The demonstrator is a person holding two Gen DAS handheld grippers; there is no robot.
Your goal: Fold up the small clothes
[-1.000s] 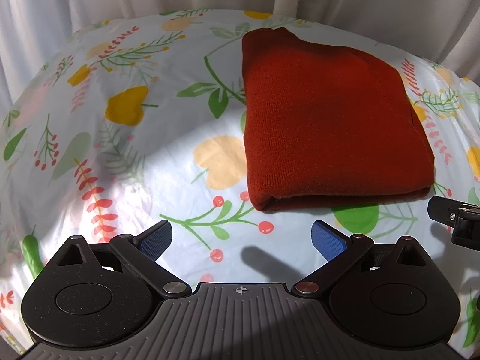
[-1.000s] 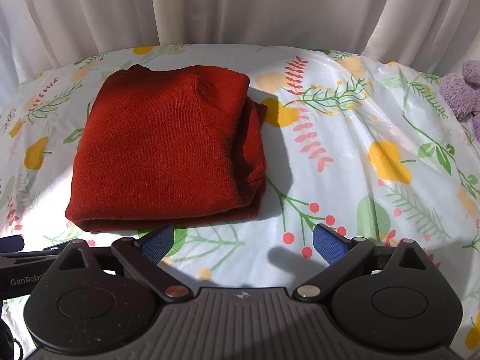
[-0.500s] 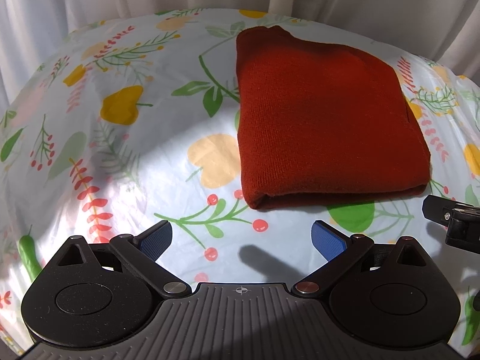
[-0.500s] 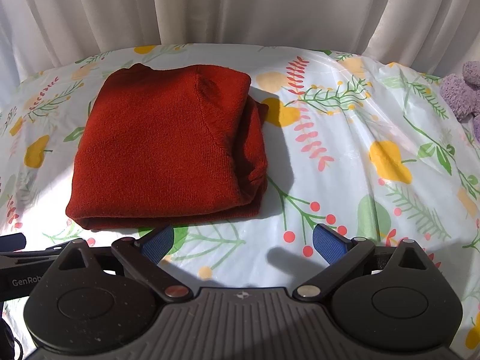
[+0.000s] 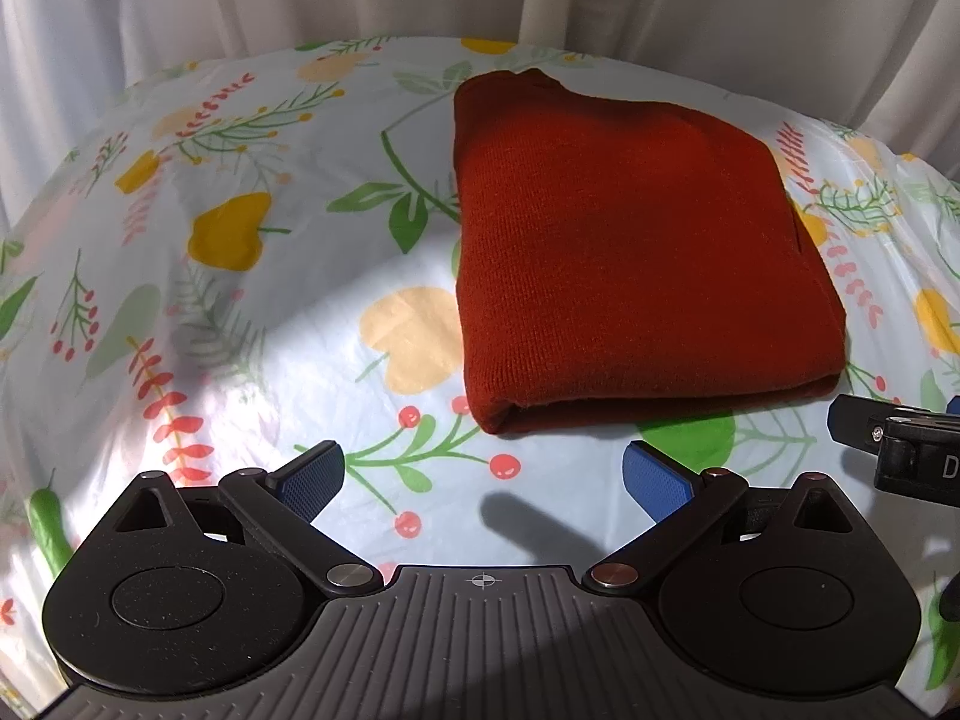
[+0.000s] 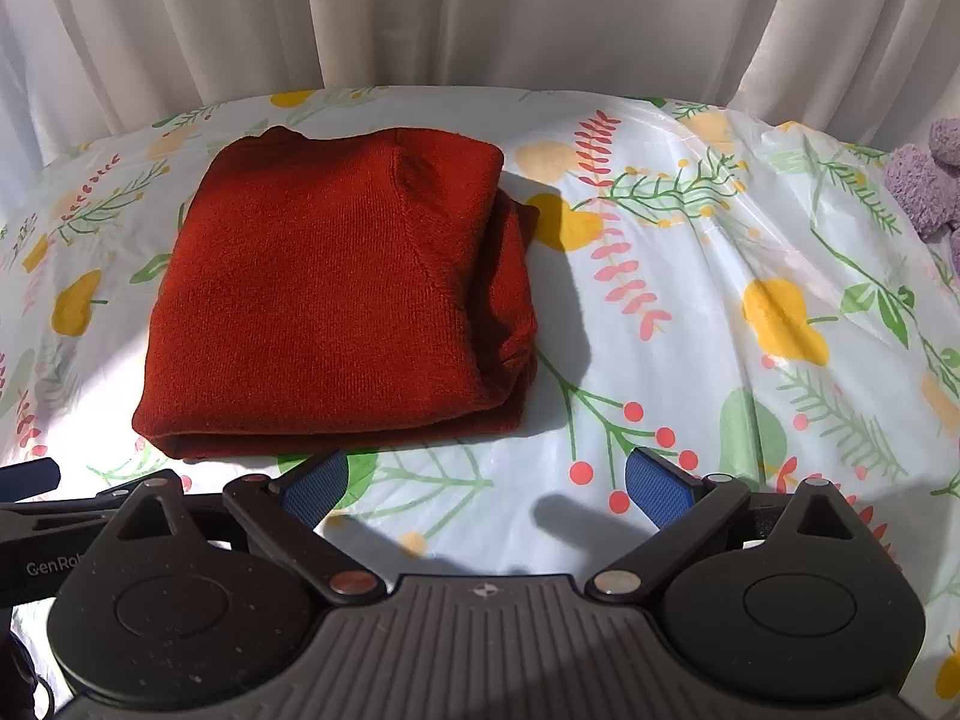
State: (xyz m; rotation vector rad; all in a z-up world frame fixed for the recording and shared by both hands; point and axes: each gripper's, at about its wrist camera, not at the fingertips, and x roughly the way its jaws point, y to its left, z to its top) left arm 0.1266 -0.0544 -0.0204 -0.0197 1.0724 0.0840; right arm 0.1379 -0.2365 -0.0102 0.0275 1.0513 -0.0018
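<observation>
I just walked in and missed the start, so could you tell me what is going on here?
A person holding two grippers is folding small clothes. A red sweater lies folded in a neat rectangle on the floral cloth. The left gripper and the right gripper are both open and empty, held just short of the sweater's near edge without touching it. A purple plush item sits at the far right. The fold looks done.

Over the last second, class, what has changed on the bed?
Little. In the left wrist view the folded red sweater sits slightly further left in frame, so the left tongs drifted a little. Both tongs, right included, stay open and empty; the sweater stays folded.
</observation>
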